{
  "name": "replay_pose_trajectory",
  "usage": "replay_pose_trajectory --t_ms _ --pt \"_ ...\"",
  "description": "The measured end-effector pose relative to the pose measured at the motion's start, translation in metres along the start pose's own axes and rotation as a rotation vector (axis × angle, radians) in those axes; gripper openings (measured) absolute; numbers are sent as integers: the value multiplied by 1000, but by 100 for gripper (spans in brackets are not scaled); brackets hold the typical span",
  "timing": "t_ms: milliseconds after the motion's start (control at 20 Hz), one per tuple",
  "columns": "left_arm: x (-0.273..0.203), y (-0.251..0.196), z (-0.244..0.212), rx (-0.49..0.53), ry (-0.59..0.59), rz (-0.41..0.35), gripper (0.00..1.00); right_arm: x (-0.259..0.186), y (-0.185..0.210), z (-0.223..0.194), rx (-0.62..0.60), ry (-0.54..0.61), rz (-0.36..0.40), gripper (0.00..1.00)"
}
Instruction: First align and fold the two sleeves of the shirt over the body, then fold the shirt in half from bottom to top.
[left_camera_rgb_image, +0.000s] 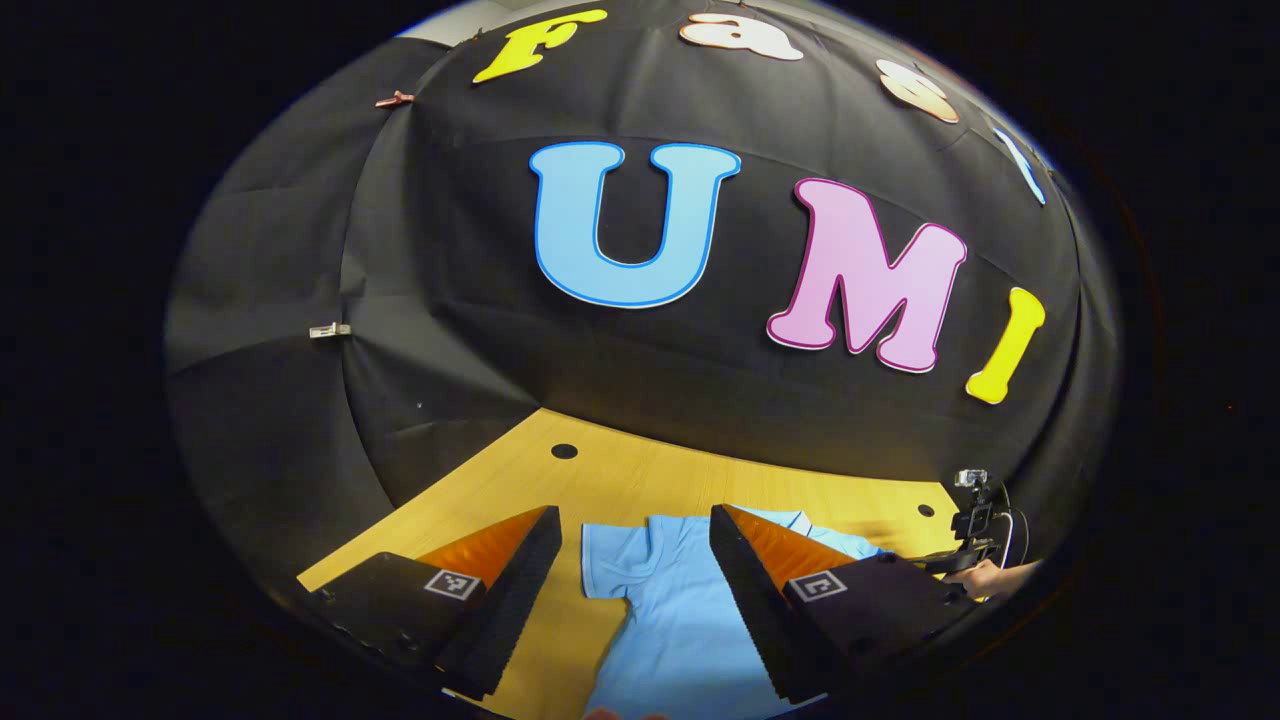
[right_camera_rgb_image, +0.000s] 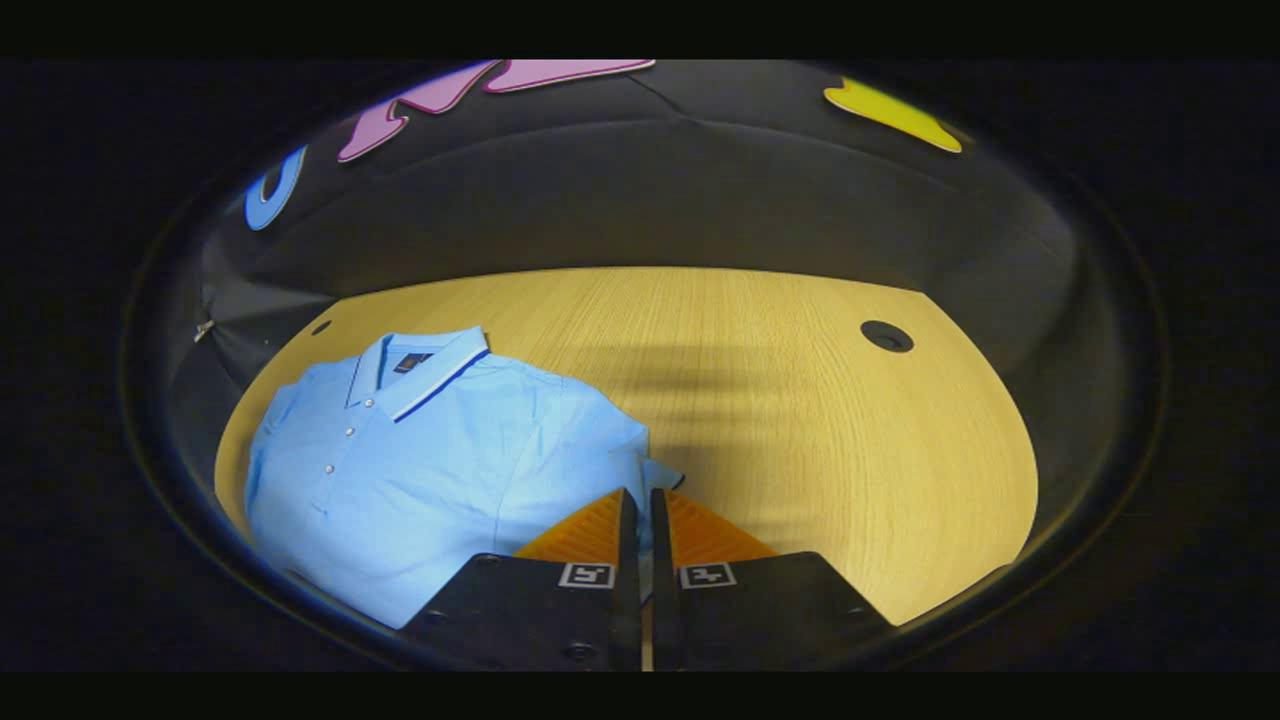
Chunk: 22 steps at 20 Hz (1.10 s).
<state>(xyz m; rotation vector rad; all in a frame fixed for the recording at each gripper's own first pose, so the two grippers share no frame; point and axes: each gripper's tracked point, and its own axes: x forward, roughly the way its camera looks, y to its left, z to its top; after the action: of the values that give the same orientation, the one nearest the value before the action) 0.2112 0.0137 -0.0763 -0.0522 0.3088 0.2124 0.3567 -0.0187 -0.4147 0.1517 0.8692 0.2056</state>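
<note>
Left gripper (left_camera_rgb_image: 635, 530) hangs above the near side of the wooden table (left_camera_rgb_image: 640, 480), jaws spread wide with nothing between them, and the light blue polo shirt (left_camera_rgb_image: 680, 610) lies flat right beneath that gap. Over on the other side, the right gripper (right_camera_rgb_image: 636, 498) has its fingers pinched nearly together on the edge of the shirt's sleeve (right_camera_rgb_image: 655, 475). The shirt (right_camera_rgb_image: 420, 470) lies collar away, buttons up, on the table's left part.
</note>
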Motion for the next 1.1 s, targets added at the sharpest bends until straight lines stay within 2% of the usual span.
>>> replay_pose_trajectory --t_ms 50,100,200,300,400,500,600,650,700,850,950,1000,1100 --pt "-1 3 2 2 -3 -1 96 -3 11 3 31 -5 30 9" --pt "-1 8 3 -3 -2 0 96 -11 30 14 49 -39 71 3" --pt "-3 16 3 -15 -1 1 96 -25 57 32 48 -87 128 8" --pt "-4 22 2 -19 -2 2 96 -31 78 35 38 -85 156 8" --pt "-2 25 -2 -20 3 -5 96 -24 84 18 -38 -37 125 8" --pt "3 25 -6 -10 10 -30 96 -12 77 -3 -155 25 59 8" --pt "13 24 -21 2 64 -53 96 -9 85 -25 -186 98 64 10" --pt "15 23 -26 5 85 -69 96 -7 90 -21 -186 82 70 14" --pt "18 23 -28 7 92 -81 96 -11 96 -14 -173 61 93 32" --pt "33 20 -33 -15 104 -133 96 -39 112 9 -111 -6 157 64" --pt "53 26 -45 -13 150 -149 96 -67 112 26 -82 -54 170 65" --pt "68 29 -52 -5 175 -156 96 -79 112 32 -75 -75 173 76" --pt "98 35 -62 12 239 -156 96 -111 112 44 -69 -124 183 77"
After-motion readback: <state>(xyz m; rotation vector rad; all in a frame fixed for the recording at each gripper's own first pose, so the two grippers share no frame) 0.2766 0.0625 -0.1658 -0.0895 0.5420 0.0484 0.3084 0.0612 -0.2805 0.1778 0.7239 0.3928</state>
